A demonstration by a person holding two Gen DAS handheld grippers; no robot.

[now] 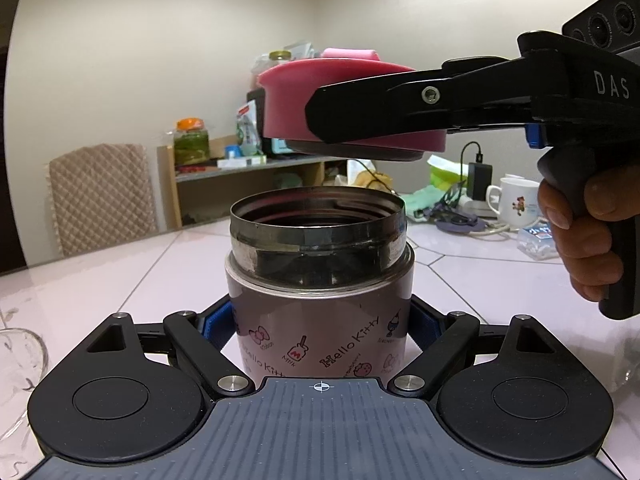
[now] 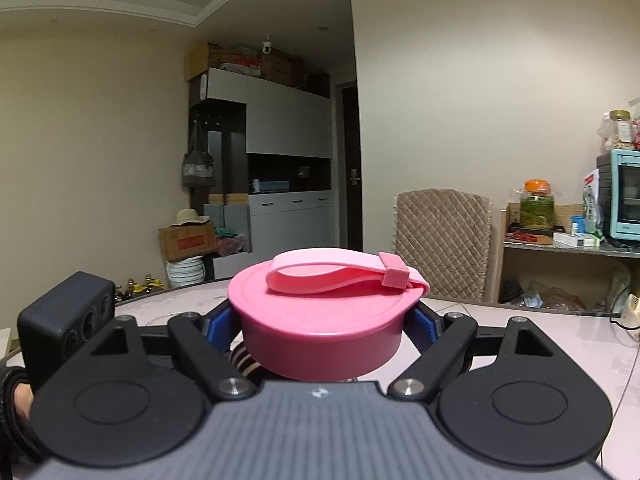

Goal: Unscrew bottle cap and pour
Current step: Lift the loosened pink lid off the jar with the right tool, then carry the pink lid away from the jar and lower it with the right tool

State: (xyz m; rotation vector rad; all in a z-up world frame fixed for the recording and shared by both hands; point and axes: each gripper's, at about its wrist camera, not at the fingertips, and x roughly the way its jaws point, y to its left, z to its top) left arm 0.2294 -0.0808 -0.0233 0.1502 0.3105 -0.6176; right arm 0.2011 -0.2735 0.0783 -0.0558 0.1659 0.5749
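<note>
Two "Hello Kitty" marks on the flask (image 1: 320, 312); "DAS" on right tongs (image 1: 360, 120).

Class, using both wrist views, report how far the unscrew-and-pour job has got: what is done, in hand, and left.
Done: the pink cap is off, held clear above the flask's open threaded mouth. In hand: right gripper clamps the cap; left gripper clamps the Hello Kitty flask, upright on the table. Left: pouring.
</note>
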